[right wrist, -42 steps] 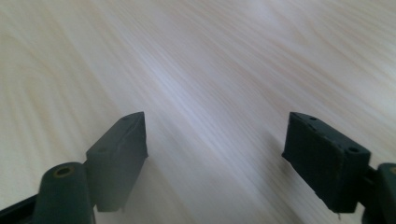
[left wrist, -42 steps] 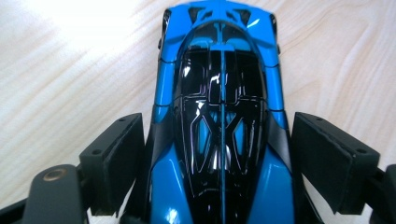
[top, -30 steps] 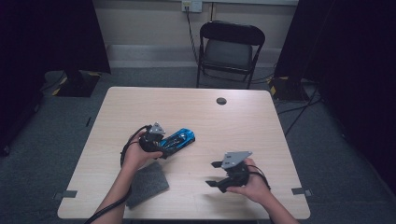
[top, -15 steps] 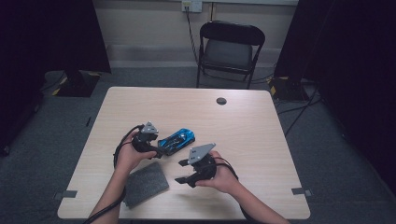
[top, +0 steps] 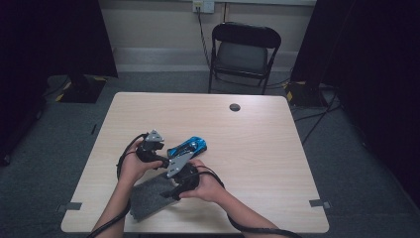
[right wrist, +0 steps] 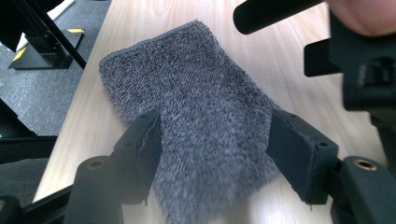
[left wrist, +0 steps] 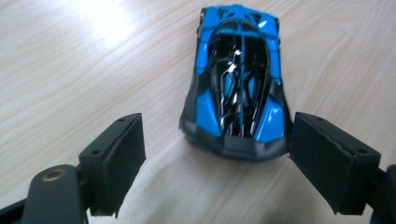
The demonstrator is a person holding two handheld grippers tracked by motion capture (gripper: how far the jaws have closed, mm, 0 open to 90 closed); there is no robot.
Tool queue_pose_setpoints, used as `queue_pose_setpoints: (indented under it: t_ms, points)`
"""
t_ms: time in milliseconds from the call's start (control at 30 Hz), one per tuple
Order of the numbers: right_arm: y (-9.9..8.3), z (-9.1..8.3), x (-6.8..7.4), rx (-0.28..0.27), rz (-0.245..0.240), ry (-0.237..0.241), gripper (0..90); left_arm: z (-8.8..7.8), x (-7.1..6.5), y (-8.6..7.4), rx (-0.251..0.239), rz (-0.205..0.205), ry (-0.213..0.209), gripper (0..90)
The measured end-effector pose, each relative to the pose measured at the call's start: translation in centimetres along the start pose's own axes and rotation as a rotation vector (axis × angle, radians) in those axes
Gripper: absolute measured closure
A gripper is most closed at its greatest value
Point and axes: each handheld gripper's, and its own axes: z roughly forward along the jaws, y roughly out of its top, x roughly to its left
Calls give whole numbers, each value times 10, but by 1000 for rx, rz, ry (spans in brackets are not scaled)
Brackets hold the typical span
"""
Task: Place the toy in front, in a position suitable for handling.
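Seen from the high view, the left tool (top: 157, 149) and right tool (top: 174, 184) sit close together in the lower left of the frame, and both hands hide much of the tools' bodies and part of the grey cloth (top: 148, 198), whose near edge lies by the counter (top: 257, 163) rim. The toy car (top: 187, 147), glossy blue with black panels and a low wedge shape, rests on the pale wood-grain counter just right of the left tool. In the left gripper view the car (left wrist: 236, 79) lies nose away in the upper centre; its near end stands between the two black, flat-padded jaws, which are spread wider than the car and press on nothing, though the right pad comes very near the car's corner. In the right gripper view the cloth (right wrist: 196, 121), a coarse, nubbly grey rectangle, runs from upper left to bottom centre; the right tool's jaws have just been closing and stand partly apart over it, with the cloth beneath and between them; whether the pads touch the pile cannot be made out. The other tool, blurred and cut off, occupies the upper right corner.
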Motion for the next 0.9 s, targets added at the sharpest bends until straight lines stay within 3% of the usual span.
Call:
queue_pose_setpoints:
  t_ms: [133, 333, 400, 467, 533, 633, 667, 800, 900]
  points:
    - [2, 12, -3, 12, 5, 19, 358, -2, 4, -4, -4, -22, -4, 179]
    - [-2, 27, 0, 116, -45, 12, 384, -3, 5, -5, -13, -28, 2, 180]
    - [-6, 29, 0, 106, -2, 7, 407, -4, 6, -5, -16, -25, 0, 180]
    - [-9, 28, 0, 93, -23, 5, 441, -4, 6, -5, -21, -31, 1, 181]
    - [-12, 25, -3, 84, 23, 9, 615, -5, 7, -5, -23, -21, 12, 181]
    - [-14, 21, -6, 93, 42, 16, 681, -5, 6, -6, -24, -30, 5, 180]
    - [-16, 14, -6, 115, 74, 12, 753, -5, 5, -6, -29, -29, 4, 181]
    - [-25, 0, -2, 125, 125, -9, 782, -5, 4, -5, -32, -5, 15, 181]
    - [-31, -9, -2, 126, 130, -27, 790, -3, 2, -4, -32, -5, 5, 180]
